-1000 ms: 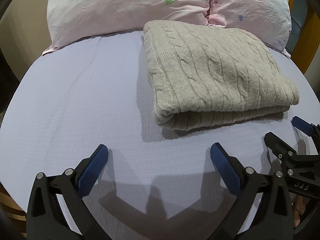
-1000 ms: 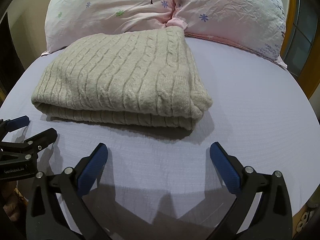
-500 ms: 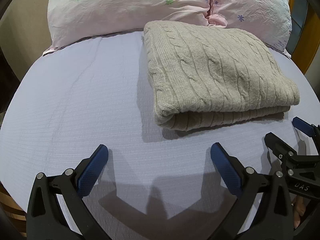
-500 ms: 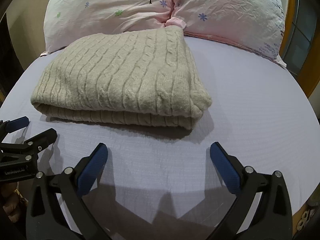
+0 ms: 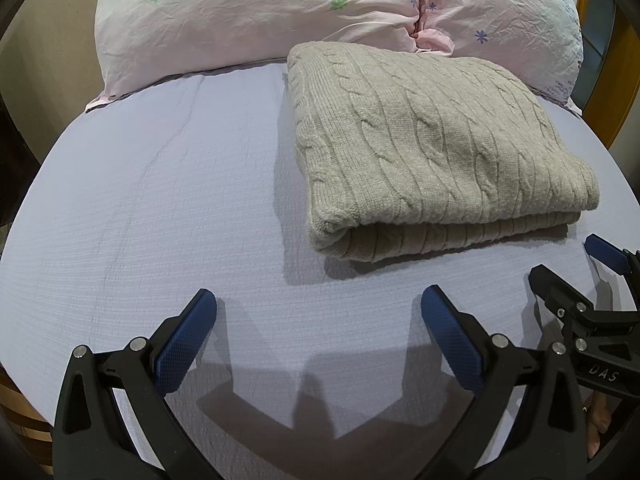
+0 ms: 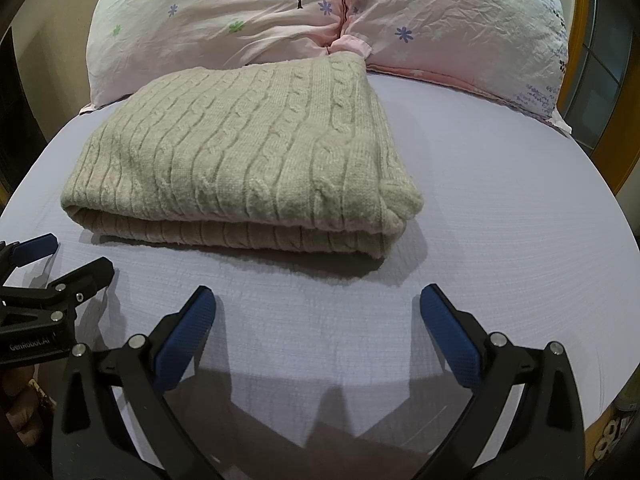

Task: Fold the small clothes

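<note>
A beige cable-knit sweater [image 5: 432, 140] lies folded in a neat rectangle on the lilac bed sheet [image 5: 160, 200], its far edge against the pillows. It also shows in the right wrist view [image 6: 248, 160]. My left gripper [image 5: 320, 304] is open and empty, hovering over the sheet in front of the sweater's left corner. My right gripper [image 6: 318, 304] is open and empty, in front of the sweater's right corner. Each gripper shows in the other's view: the right gripper [image 5: 568, 260] at the right edge, the left gripper [image 6: 68, 256] at the left edge.
Two pink floral pillows [image 5: 260, 20] [image 6: 460, 28] lie across the head of the bed behind the sweater. A wooden frame [image 5: 616, 80] stands at the far right. The sheet's near edge curves down at both sides.
</note>
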Available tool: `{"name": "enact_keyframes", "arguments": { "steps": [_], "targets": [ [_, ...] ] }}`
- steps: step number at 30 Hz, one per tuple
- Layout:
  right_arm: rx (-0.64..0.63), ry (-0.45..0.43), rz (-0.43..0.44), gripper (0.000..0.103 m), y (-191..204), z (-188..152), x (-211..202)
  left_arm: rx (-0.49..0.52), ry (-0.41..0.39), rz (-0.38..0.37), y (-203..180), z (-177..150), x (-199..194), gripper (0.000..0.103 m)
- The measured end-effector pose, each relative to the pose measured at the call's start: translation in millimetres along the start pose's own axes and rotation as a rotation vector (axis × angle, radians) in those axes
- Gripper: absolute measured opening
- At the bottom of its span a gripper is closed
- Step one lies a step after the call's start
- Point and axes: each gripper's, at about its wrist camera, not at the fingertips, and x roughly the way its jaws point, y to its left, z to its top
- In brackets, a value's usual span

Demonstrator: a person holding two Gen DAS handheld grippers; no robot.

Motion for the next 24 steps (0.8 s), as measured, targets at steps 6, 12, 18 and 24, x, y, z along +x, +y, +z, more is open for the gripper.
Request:
{"name": "enact_keyframes", "arguments": {
  "steps": [6, 12, 18, 24],
  "targets": [
    [0.000, 0.000, 0.000, 0.101, 0.0, 0.4, 0.1, 0.000, 0.000, 0.000, 0.1, 0.3, 0.2, 0.102],
    [0.000, 0.000, 0.000, 0.101, -0.2, 0.1, -0.3, 0.000, 0.002, 0.001, 0.3, 0.9, 0.2, 0.102],
    [0.001, 0.000, -0.001, 0.101, 0.0, 0.0, -0.4, -0.002, 0.008, 0.003, 0.6, 2.0, 0.4, 0.102],
    [0.001, 0.001, 0.000, 0.101, -0.1, 0.2, -0.2, 0.004, -0.004, 0.000, 0.8, -0.1, 0.3, 0.102]
  ]
}}
